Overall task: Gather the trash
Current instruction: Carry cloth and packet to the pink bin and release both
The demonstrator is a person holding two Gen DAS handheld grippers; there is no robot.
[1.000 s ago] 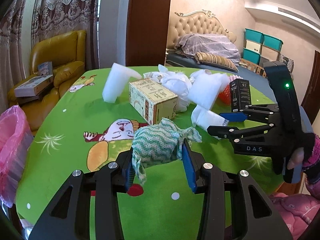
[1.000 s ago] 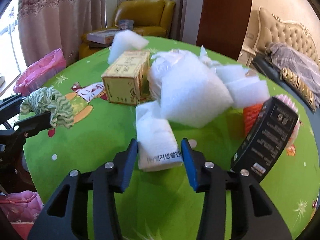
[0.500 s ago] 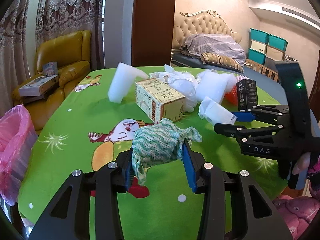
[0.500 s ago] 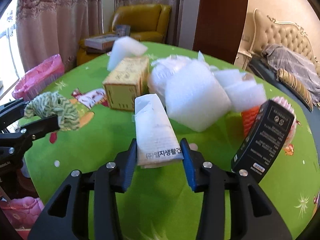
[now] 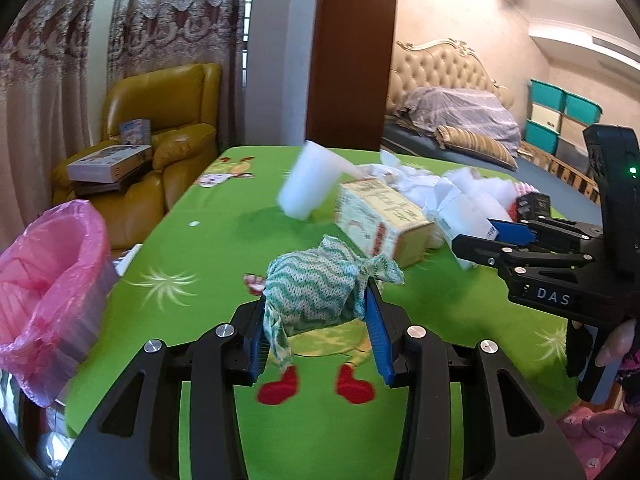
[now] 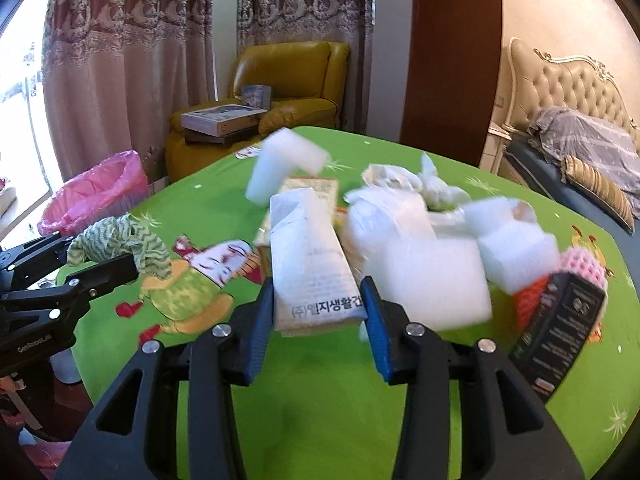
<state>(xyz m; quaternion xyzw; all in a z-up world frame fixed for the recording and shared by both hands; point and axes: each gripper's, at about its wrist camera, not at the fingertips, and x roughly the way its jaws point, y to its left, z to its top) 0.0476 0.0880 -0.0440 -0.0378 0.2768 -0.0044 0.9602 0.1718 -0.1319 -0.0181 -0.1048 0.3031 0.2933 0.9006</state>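
My left gripper (image 5: pixel 316 336) is shut on a crumpled green-and-white cloth (image 5: pixel 320 288) and holds it above the green tablecloth (image 5: pixel 224 248). It also shows in the right wrist view (image 6: pixel 120 240). My right gripper (image 6: pixel 318 320) is shut on a white paper packet (image 6: pixel 312 264) with Korean print, lifted off the table. The packet also shows in the left wrist view (image 5: pixel 464 220). A bin with a pink bag (image 5: pixel 48 280) stands off the table's left edge and also shows in the right wrist view (image 6: pixel 100 196).
On the table lie a yellow carton (image 5: pixel 380 220), white foam blocks (image 6: pixel 424 280), crumpled white bags (image 6: pixel 400 184), a black box (image 6: pixel 556 332) and a pink-orange item (image 6: pixel 580 264). A yellow armchair (image 5: pixel 160 128) with boxes stands behind, a bed (image 5: pixel 460 120) at the right.
Both grippers have risen and swung left towards the pink-lined bin, each keeping its load. The white packet has come up off the table in the right gripper.
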